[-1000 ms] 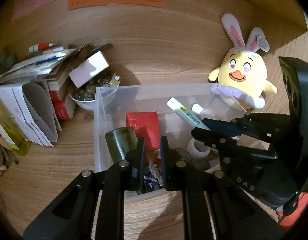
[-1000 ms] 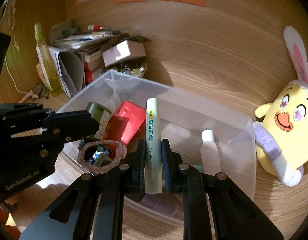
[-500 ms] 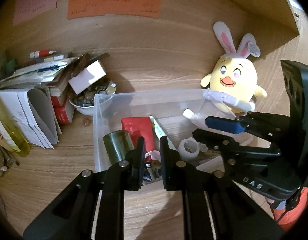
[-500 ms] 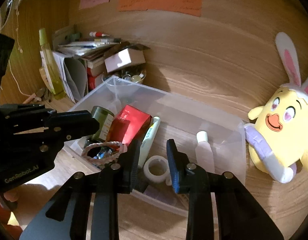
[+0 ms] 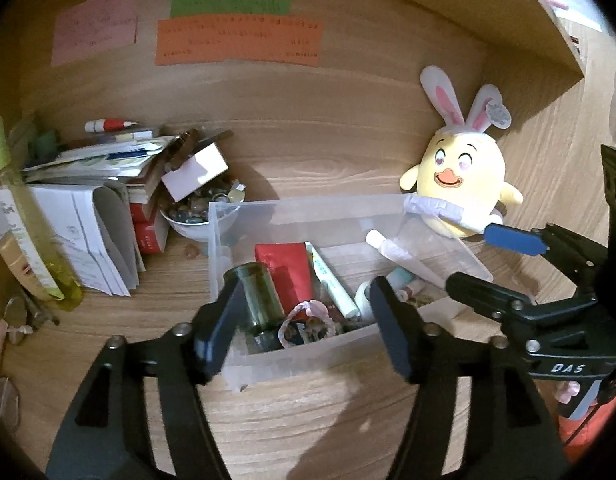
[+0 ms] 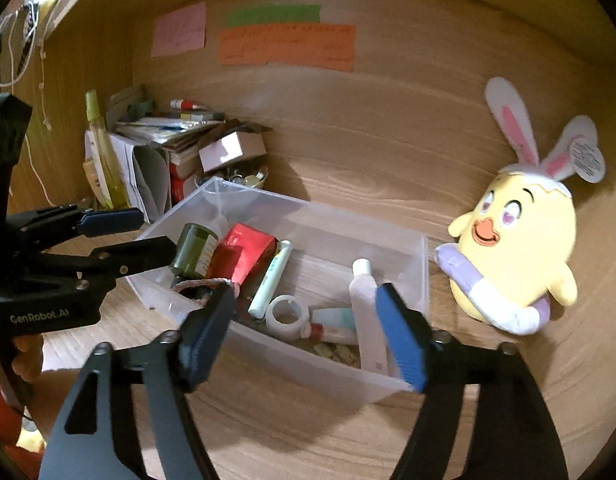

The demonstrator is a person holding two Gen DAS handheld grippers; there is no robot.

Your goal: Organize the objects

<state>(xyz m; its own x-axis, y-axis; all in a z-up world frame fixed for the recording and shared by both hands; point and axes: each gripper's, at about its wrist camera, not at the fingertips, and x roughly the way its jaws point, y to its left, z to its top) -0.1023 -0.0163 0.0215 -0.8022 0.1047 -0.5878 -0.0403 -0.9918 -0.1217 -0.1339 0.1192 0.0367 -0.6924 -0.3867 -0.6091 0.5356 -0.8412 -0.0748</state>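
Now we are opening both pairs of fingers, left gripper (image 5: 304,320) and right gripper (image 6: 304,332), with nothing between them; the pale green tube (image 6: 270,284) we held a second ago lies ahead in the clear plastic bin (image 6: 408,384), beside the pink bracelet (image 5: 306,320).

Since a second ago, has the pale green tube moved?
Yes. The pale green tube has dropped from the right gripper, now opening, to lie inside the clear bin beside the red box.

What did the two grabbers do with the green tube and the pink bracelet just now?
The right gripper dropped the pale green tube into the clear bin; the left gripper released the pink bracelet there. Both are opening, empty, backing away. The plush chick stayed put.
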